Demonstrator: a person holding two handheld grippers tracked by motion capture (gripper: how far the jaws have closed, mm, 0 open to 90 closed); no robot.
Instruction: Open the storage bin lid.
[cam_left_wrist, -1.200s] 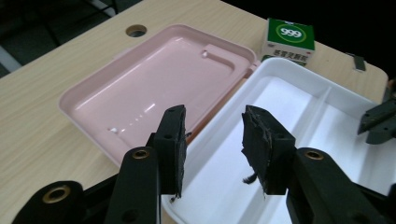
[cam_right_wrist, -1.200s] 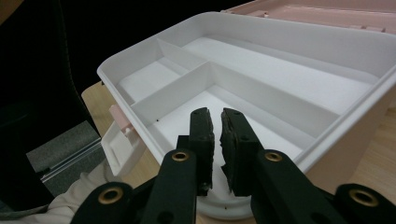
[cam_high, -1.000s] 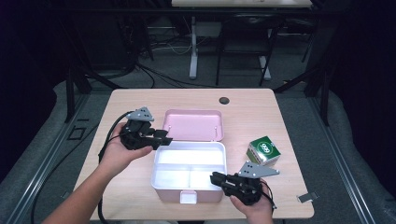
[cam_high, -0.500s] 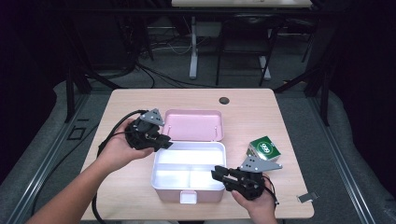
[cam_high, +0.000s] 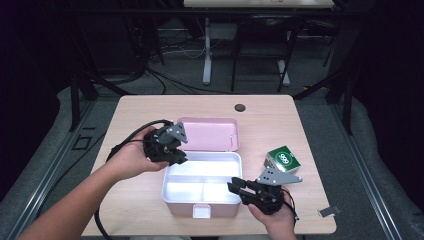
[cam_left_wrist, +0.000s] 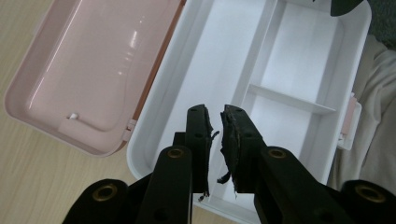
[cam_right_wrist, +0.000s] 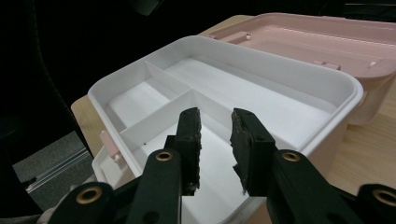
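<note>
We are holding the right gripper (cam_high: 239, 188) at the white box's (cam_high: 200, 181) near right corner, its jaws just having been opening, a gap between them with nothing inside. Our left gripper (cam_high: 176, 156), jaws nearly together after closing on nothing, is hovering over its far left corner. The left gripper view shows the box lying crosswise, its pink lid (cam_left_wrist: 84, 70) open flat behind.

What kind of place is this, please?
Probably a lab or studio set up for recording, not a home: a bare wooden table stands among black frame posts, with cables on the grey floor and another desk's legs behind.
</note>
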